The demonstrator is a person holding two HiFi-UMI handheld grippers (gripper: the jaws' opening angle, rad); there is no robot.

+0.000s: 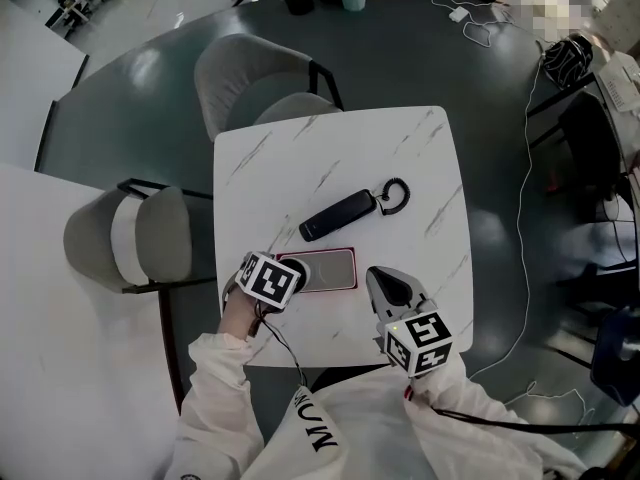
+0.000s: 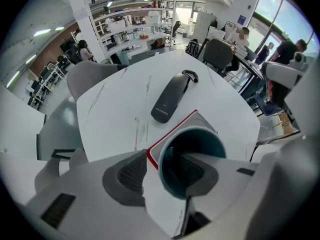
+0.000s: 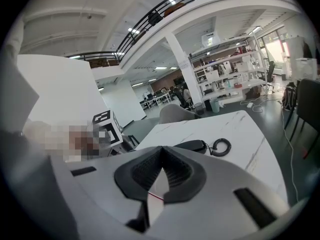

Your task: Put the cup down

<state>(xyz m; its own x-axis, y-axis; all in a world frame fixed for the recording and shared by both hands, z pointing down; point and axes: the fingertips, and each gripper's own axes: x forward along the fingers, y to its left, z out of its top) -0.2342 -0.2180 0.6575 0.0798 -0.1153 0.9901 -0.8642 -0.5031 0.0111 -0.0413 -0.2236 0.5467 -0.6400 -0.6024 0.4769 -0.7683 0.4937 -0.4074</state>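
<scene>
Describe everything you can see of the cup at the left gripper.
The cup is round and open-topped, with a teal inner wall and a dark inside, seen from above in the left gripper view. It stands upright, apparently on the end of a red-edged flat case on the white table. The left gripper straddles its wall, one jaw outside and one inside, open.

Table (image 1: 420,168): white marble-look top, grey veins, smooth, slight sheen.
Cup (image 2: 197,140): teal, smooth, semi-gloss; plastic or glazed ceramic, cannot tell.
Flat slab (image 1: 330,268): glossy pinkish face, red rim.
Black handset (image 1: 338,215): matt plastic, coiled cord.
Left tongs (image 2: 165,173): matt pale-grey plastic shell, dark ribbed rubbery pads (image 2: 131,174).
Right tongs (image 3: 161,176): same plastic, same ribbed pads (image 3: 145,174).
Chair (image 1: 150,238): grey cloth.
Floor (image 1: 130,98): dark, glossy.
Sleeve (image 1: 215,408): white creased cloth.
</scene>
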